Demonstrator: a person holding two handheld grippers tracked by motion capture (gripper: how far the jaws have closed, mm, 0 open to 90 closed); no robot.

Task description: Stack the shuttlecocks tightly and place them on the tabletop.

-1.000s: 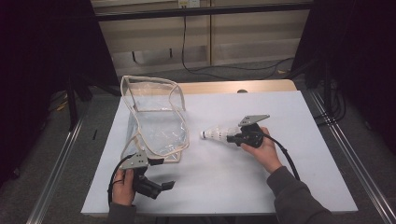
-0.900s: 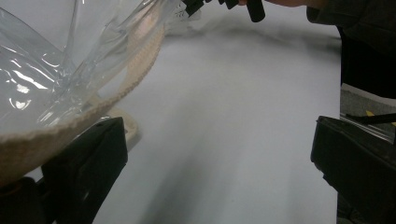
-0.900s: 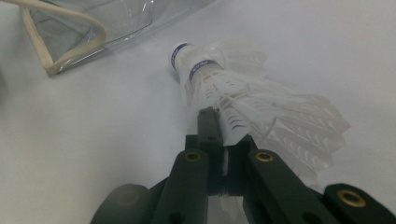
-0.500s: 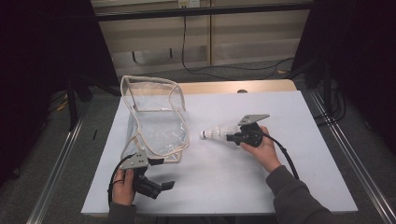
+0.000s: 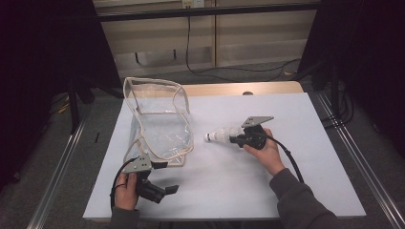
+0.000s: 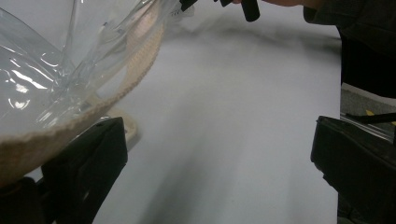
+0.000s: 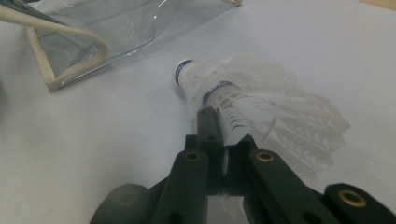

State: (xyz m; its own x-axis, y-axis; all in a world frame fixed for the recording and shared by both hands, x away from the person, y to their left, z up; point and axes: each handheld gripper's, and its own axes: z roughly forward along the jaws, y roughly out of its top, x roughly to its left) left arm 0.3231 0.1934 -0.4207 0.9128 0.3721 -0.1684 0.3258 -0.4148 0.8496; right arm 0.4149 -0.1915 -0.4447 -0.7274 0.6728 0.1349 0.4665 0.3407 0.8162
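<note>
A person sits at a pale grey table with a black two-jaw gripper in each hand. The right gripper rests near the middle of the table, its jaws clamped tight on the feather skirt of a white feathered shuttlecock with a blue-banded cork tip. The shuttlecock lies on its side, the cork pointing left toward a clear plastic pouch with cream fabric edging. In the right gripper view the shuttlecock sits just past the closed jaws, close to the pouch's corner but apart from it. The pouch stands on the left half of the table. The left gripper is at the near left edge, jaws spread wide and holding nothing; in the left gripper view the pouch's cream edge lies just above its left jaw
</note>
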